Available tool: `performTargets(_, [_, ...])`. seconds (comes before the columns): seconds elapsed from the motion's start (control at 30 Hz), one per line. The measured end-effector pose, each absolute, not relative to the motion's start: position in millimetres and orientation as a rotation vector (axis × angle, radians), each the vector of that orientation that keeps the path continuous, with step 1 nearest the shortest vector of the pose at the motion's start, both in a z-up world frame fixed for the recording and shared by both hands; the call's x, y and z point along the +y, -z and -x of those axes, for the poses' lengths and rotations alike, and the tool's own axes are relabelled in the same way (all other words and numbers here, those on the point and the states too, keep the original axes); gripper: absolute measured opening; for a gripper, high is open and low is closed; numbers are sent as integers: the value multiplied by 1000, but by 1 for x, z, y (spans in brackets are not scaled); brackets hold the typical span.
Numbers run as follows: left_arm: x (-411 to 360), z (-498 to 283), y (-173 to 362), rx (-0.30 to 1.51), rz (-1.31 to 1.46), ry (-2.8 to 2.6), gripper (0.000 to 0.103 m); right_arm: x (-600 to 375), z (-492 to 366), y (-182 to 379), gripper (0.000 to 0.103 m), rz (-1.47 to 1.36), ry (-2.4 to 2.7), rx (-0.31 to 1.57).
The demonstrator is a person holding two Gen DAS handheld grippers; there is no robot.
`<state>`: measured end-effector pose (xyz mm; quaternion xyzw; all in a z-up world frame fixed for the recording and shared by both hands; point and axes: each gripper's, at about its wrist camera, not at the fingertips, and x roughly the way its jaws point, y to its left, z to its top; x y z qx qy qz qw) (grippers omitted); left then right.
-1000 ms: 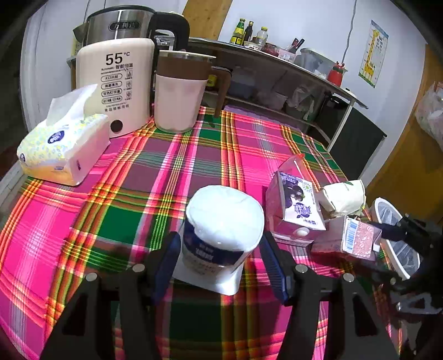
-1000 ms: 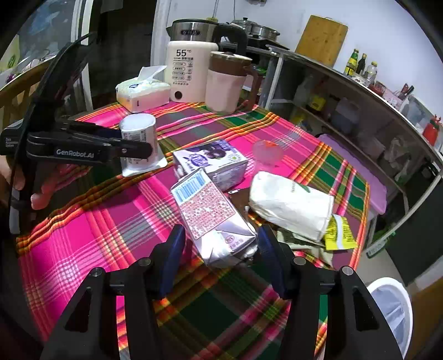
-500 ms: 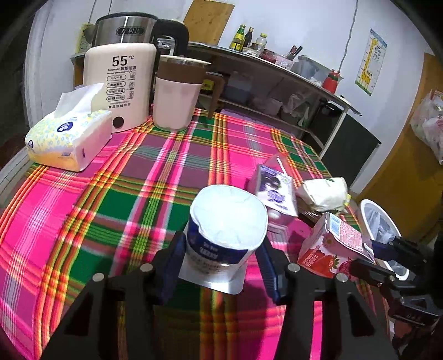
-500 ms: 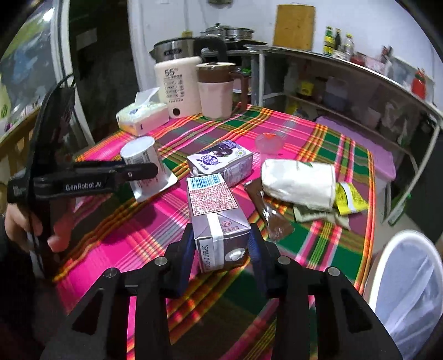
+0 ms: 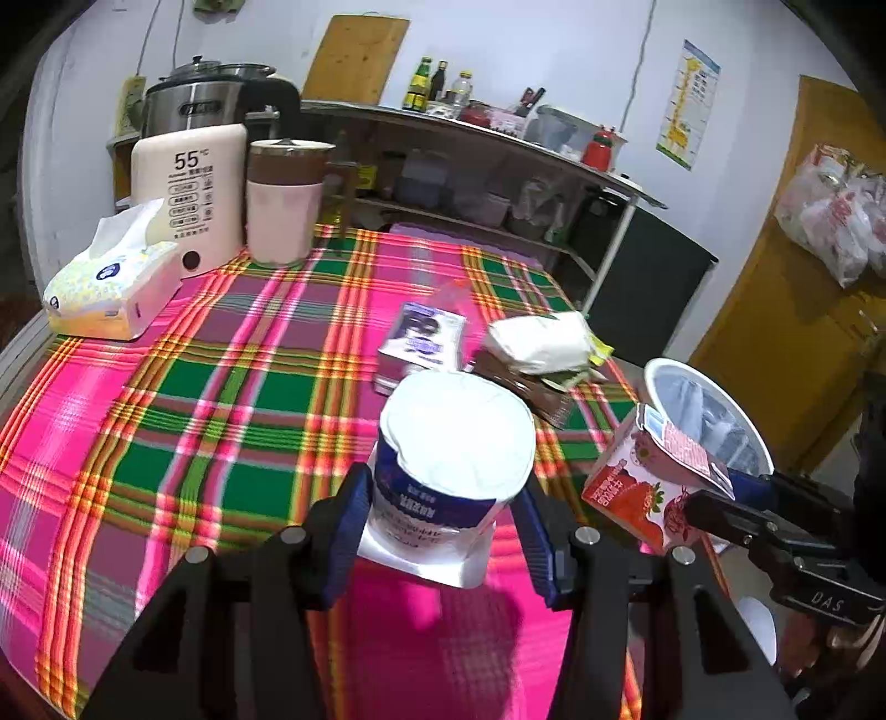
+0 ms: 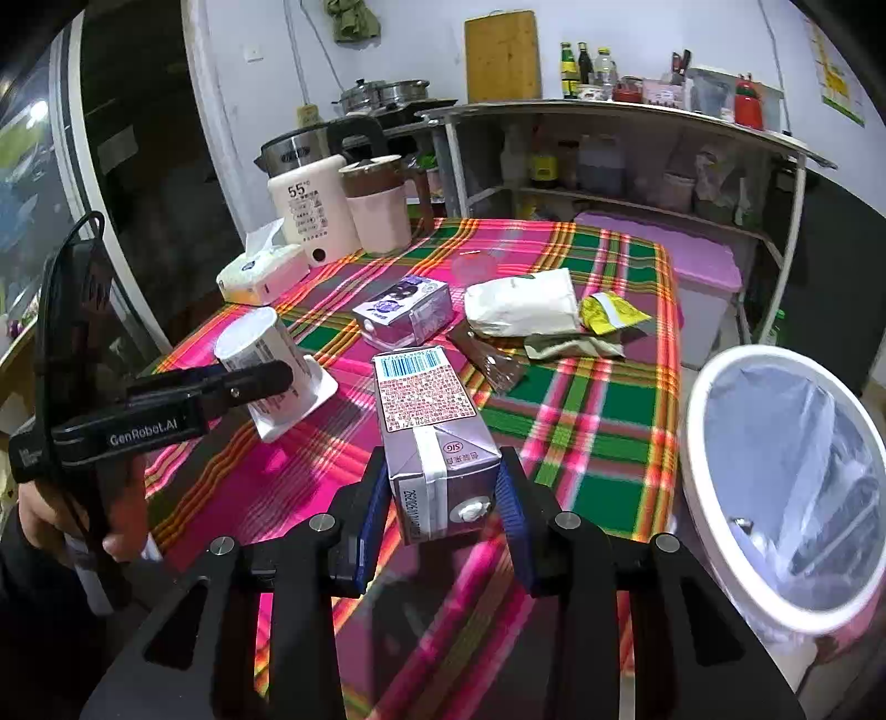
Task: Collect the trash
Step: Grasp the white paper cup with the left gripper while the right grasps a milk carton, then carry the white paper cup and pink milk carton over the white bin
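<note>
Blue-padded fingers (image 5: pixel 354 526) of the left gripper (image 5: pixel 443 531) clamp a white yogurt cup (image 5: pixel 451 454) held upside down, its flared foil rim lowest, above a pink, green and yellow plaid tablecloth (image 5: pixel 221 399). Likewise the right gripper (image 6: pixel 443 509) pinches a lilac milk carton (image 6: pixel 429 437) between its pads, raised over the table edge; the carton shows a barcode, a dense red-printed panel and a "SIG" mark near its seam, and from the left wrist camera its other face carries strawberries. Beside the table stands a white bin (image 6: pixel 714 382) lined with a clear bag, close to the carton's right. Left on the cloth are a purple drink box (image 6: pixel 404 310), a white paper bag (image 6: pixel 520 302), a yellow-green wrapper (image 6: pixel 609 313) and a brown wrapper (image 6: pixel 490 360), clustered together. At the far end sit a tissue pack (image 5: pixel 111 288), a cream water dispenser (image 5: pixel 188 194) marked "55°C", a pink jug with a brown lid (image 5: pixel 282 205) and a steel kettle (image 5: pixel 199 105). Behind, a metal shelf (image 6: pixel 609 108) holds bottles and jars, with a wooden cutting board (image 6: pixel 501 52) against the white wall. "GenRobot.AI" is printed on the left gripper's body.
</note>
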<state>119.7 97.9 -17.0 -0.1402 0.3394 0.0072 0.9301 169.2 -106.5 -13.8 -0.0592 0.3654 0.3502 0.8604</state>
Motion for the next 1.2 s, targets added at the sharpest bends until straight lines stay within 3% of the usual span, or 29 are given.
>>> performTargets(1.2, [5,-118,3,720,214,156,53,-206,-145,0,39,-9,-541,738])
